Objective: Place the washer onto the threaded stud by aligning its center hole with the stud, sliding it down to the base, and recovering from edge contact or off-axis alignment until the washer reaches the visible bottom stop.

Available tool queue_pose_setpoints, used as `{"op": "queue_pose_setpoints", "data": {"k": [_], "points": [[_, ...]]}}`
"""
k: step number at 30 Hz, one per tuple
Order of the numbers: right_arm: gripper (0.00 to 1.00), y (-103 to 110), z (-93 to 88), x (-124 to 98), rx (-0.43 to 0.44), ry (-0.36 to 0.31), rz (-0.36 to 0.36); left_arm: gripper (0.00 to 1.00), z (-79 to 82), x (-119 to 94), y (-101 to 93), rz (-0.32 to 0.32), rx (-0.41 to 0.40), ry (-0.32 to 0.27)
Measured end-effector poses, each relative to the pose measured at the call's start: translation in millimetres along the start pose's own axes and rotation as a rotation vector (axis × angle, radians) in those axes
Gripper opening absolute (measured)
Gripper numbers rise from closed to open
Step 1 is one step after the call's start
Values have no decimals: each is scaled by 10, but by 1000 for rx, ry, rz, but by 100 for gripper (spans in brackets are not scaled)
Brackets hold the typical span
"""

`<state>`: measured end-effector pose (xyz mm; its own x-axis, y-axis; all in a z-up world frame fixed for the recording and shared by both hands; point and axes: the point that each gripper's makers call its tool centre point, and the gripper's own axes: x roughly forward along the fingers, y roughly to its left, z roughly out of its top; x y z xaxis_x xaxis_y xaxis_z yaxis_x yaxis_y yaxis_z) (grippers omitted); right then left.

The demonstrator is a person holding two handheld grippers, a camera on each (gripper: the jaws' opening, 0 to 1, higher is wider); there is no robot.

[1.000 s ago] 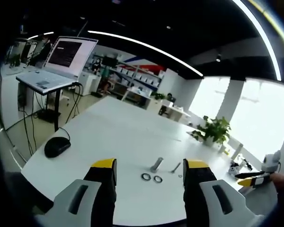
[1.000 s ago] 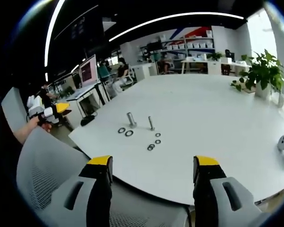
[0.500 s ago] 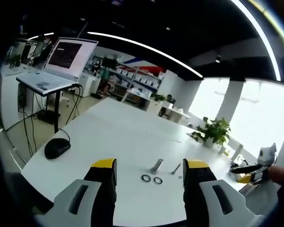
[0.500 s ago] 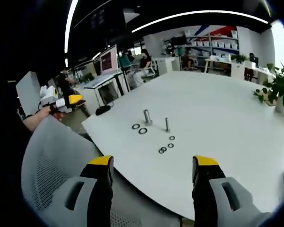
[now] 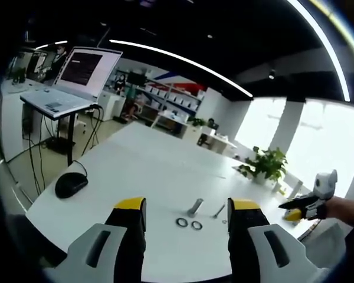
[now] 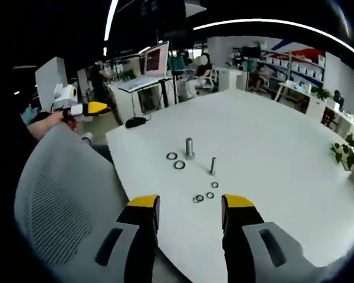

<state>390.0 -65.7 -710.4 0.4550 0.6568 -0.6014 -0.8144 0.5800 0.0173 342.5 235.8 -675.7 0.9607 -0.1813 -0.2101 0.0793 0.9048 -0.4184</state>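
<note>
Both grippers held above the table (image 6: 295, 147), nothing grasped. Left gripper (image 5: 186, 212) jaws spread; right gripper (image 6: 190, 206) jaws parted, narrower. Washers (image 6: 176, 160) lie flat beside the thick stud (image 6: 189, 147). We should descend squarely and pinch one washer by its rim.

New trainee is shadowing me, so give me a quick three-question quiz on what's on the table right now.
1. True or false: a washer already sits on the thin stud.
2. Multiple choice: the two big washers lie beside A) the thick stud B) the mouse C) the plant.
3. Fill in: both tools are ____, holding nothing.

Key: 1 false; 2 A; 3 open.
</note>
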Motion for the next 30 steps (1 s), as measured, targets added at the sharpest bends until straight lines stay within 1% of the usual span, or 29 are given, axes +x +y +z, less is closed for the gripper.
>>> {"op": "queue_pose_setpoints", "data": {"k": [5, 7, 10, 12, 15, 18, 19, 22, 25, 30], "points": [[40, -42, 6, 162, -13, 29, 33, 54, 12, -4, 10, 4, -6, -8], [36, -38, -50, 243, -26, 66, 53, 54, 13, -5, 13, 5, -6, -10], [35, -29, -126, 373, -31, 113, 88, 54, 8, -4, 16, 6, -8, -7], [35, -38, -139, 439, -24, 121, 104, 54, 4, -1, 25, 6, -7, -5], [34, -43, -184, 513, -18, 153, 137, 54, -4, 4, 26, 4, -6, -1], [34, -72, -211, 574, -23, 176, 149, 54, -12, 6, 22, 2, -7, 4], [34, -73, -246, 598, -13, 197, 167, 54, -14, 6, 20, 2, -7, 5], [33, -132, -294, 681, -2, 226, 177, 54, -17, 7, 12, 0, -9, 7], [33, -177, -370, 761, -18, 274, 185, 54, -19, 8, 8, 0, -11, 9], [33, -254, -441, 863, -42, 314, 180, 54, -17, 3, 7, 3, -16, 7]]}}
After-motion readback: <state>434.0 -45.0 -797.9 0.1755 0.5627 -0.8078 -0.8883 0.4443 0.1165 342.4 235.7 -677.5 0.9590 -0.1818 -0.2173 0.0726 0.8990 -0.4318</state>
